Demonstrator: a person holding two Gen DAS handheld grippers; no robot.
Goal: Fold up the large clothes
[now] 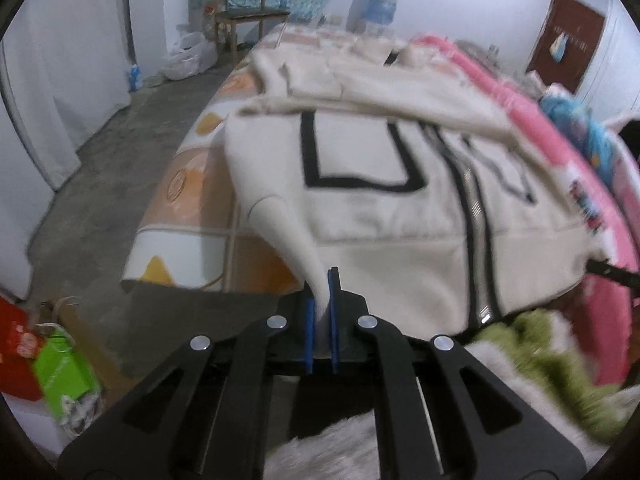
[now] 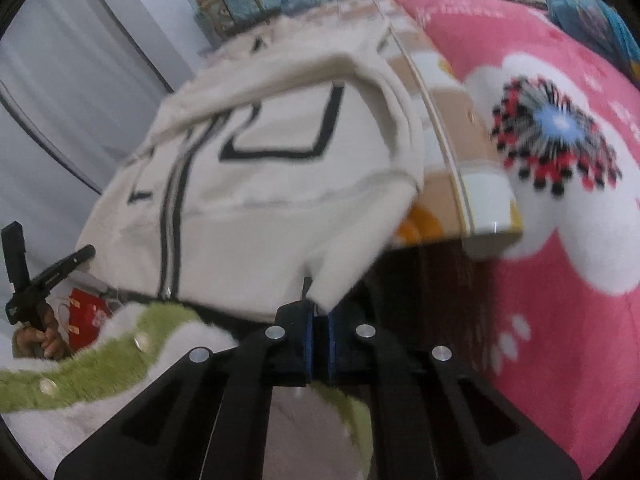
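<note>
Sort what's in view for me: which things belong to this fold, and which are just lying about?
In the job:
cream zip jacket
left gripper, shut on its hem corner
right gripper, shut on the hem's other end

Lying about:
pink flowered blanket
wooden chair
green bag
white plastic bag

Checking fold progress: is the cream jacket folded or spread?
Mostly spread: cream jacket lies front-up on the bed, zipper and pockets showing, hem corners pinched by both grippers.

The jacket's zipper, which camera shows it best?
The right wrist view: the zipper runs nearly unbroken down the cream jacket to its hem. The left wrist view shows the zipper too, but blurred and off to the side.
</note>
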